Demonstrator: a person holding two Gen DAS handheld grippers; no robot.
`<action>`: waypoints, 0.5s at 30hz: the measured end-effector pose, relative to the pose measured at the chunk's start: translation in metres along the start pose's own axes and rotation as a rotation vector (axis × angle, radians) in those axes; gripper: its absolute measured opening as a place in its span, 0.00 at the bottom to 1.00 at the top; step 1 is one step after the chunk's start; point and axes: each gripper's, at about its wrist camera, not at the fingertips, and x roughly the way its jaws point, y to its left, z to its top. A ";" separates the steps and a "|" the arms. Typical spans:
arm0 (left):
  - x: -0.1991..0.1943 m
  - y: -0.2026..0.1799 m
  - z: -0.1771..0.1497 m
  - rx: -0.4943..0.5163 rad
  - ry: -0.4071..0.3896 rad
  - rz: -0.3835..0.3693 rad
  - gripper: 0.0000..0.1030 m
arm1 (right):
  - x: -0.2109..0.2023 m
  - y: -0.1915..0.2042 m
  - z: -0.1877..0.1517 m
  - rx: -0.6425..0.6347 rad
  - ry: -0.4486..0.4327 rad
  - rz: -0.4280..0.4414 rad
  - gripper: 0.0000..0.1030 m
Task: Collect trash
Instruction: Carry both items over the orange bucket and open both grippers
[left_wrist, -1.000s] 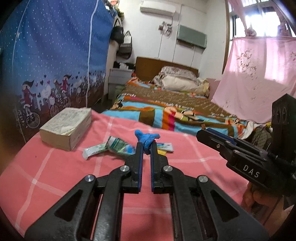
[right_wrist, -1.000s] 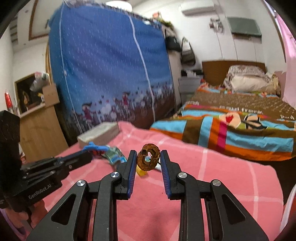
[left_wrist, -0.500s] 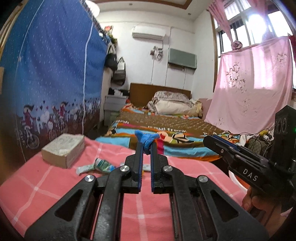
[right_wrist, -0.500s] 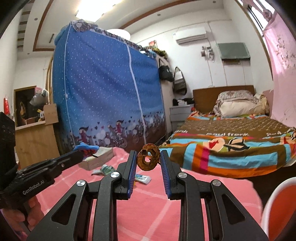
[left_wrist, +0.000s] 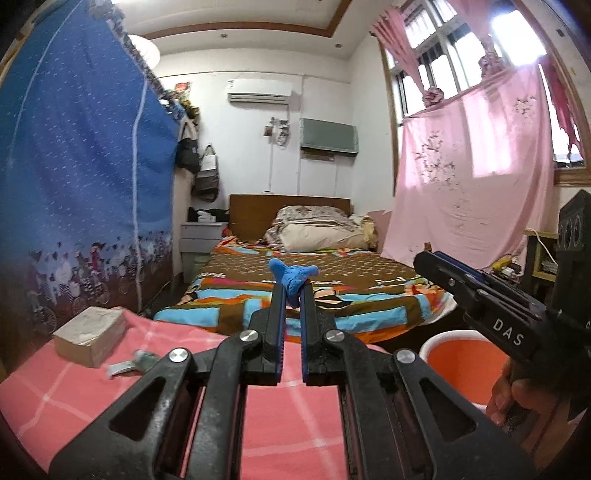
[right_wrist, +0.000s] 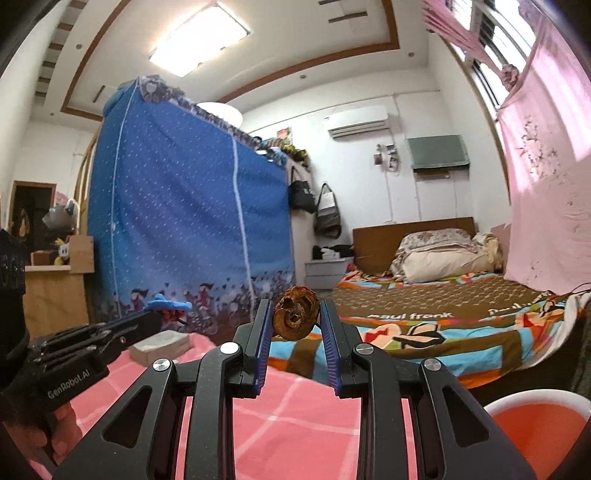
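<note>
My left gripper (left_wrist: 291, 291) is shut on a crumpled blue scrap (left_wrist: 293, 277), which pokes out above its fingertips. My right gripper (right_wrist: 295, 314) is shut on a brown dried fruit peel (right_wrist: 295, 318), curled into a ring. Both are held level above a pink checked tablecloth (left_wrist: 280, 417). An orange bin with a white rim (left_wrist: 460, 360) stands low at the right, beside the table; in the right wrist view the bin (right_wrist: 535, 424) is at the bottom right. Each gripper shows in the other's view: the right gripper (left_wrist: 480, 291) and the left gripper (right_wrist: 110, 332) with its blue scrap (right_wrist: 168, 305).
A thick worn book (left_wrist: 90, 334) and a crumpled green-and-white wrapper (left_wrist: 135, 363) lie on the table's left. Beyond it are a bed with a striped blanket (left_wrist: 314, 291), a blue fabric wardrobe (left_wrist: 74, 184) at left and a pink curtain (left_wrist: 469, 192) at right.
Both grippers have risen and tilted up to level, swinging right with their loads. The table items have slid low and left, and the orange bin has come into view.
</note>
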 end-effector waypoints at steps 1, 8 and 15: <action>0.001 -0.005 0.000 0.005 0.000 -0.009 0.10 | -0.003 -0.004 0.001 0.004 -0.005 -0.010 0.23; 0.011 -0.040 0.001 0.029 0.010 -0.083 0.10 | -0.021 -0.033 0.007 0.029 -0.018 -0.081 0.23; 0.022 -0.070 -0.003 0.039 0.041 -0.155 0.10 | -0.036 -0.054 0.001 0.026 0.014 -0.150 0.23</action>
